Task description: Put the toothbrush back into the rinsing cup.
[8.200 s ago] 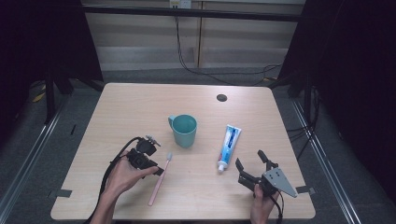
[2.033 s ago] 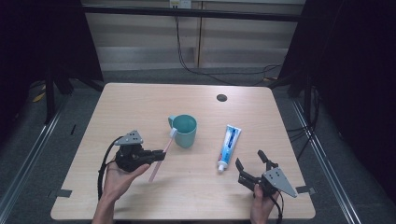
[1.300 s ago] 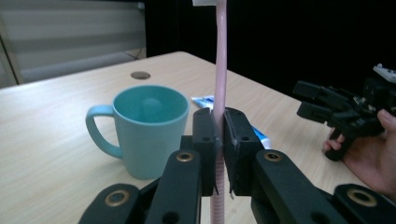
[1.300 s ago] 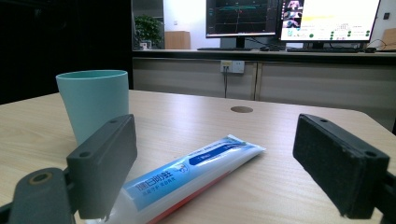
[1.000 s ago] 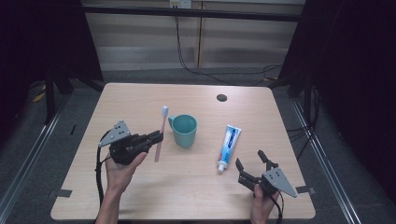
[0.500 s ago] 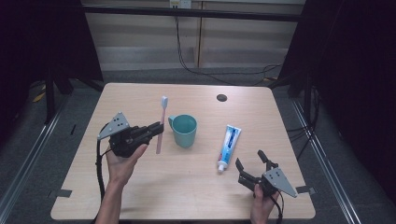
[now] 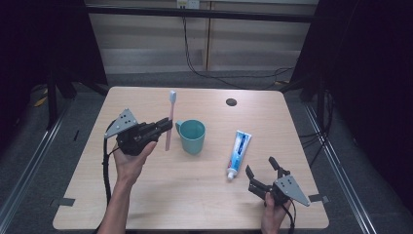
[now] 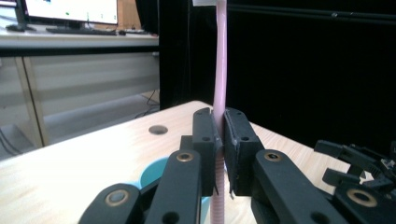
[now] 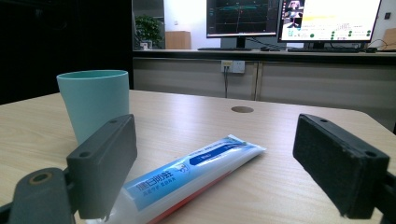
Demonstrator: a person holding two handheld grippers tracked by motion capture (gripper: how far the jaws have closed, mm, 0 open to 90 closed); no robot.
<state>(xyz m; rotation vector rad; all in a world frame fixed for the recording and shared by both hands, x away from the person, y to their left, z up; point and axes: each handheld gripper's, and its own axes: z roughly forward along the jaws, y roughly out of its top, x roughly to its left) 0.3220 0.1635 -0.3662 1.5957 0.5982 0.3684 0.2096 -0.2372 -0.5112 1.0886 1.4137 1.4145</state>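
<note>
On the left half of a light wooden table (image 7: 195, 190), a person's left hand (image 7: 127, 163) lifts the left gripper (image 7: 165, 127) above the tabletop, its two black jaws clamped together on the handle of a pink toothbrush (image 7: 169, 122). The toothbrush stands nearly upright, its white bristle head at the top and its lower end hanging clear of the table. Seen from the left gripper view, the pink handle (image 8: 219, 70) rises straight up from between the pressed pads and runs out past the top edge. Just to the right of the toothbrush stands a teal cup (image 7: 191, 137), upright with its mouth open and its handle turned toward the brush; the two are close but apart. Farther right lies a blue-and-white toothpaste tube (image 7: 237, 152), flat on the wood, its cap end toward the near edge. At the near right corner, the right gripper (image 7: 263, 171) rests low by the table in the person's right hand (image 7: 272, 214), jaws spread wide apart and holding nothing, pointing toward the tube's near end. From the right gripper view, the tube (image 9: 196, 172) lies between the parted pads, untouched, with the cup (image 9: 93, 102) beyond at the left. A dark round hole (image 7: 231, 102) marks the far side of the table.
</note>
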